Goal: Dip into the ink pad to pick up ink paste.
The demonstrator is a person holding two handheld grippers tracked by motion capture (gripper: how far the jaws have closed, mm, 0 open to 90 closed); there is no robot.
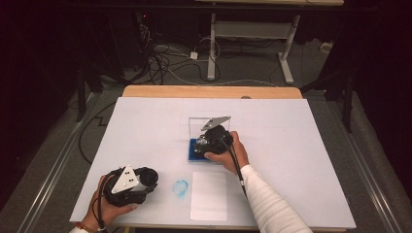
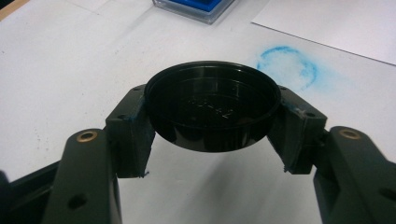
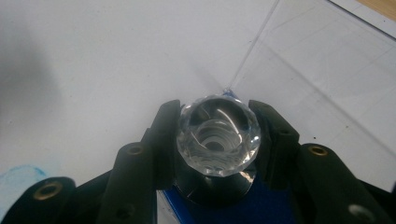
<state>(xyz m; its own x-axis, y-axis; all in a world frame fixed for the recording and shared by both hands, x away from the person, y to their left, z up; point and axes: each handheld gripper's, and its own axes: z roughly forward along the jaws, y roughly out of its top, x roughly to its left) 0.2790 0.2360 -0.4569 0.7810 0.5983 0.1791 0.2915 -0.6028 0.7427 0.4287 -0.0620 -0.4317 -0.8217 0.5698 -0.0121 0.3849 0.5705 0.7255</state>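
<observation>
Black cap [image 2: 212, 112] empty in L gripper [image 2: 212, 135]; blue pad in clear case [image 1: 197, 148].

Below the right gripper [image 3: 217, 140], the clear faceted knob [image 3: 218, 141] covers most of the dark piece under it, and the blue pad [image 3: 261, 205] runs off the bottom edge, half masked by the jaws. Ahead of the left gripper [image 2: 212, 123], the blue pad's tray [image 2: 194, 8] is cut by the top edge. Raised lettering inside the black cap [image 2: 212, 112] it clamps is too faint to read.
</observation>
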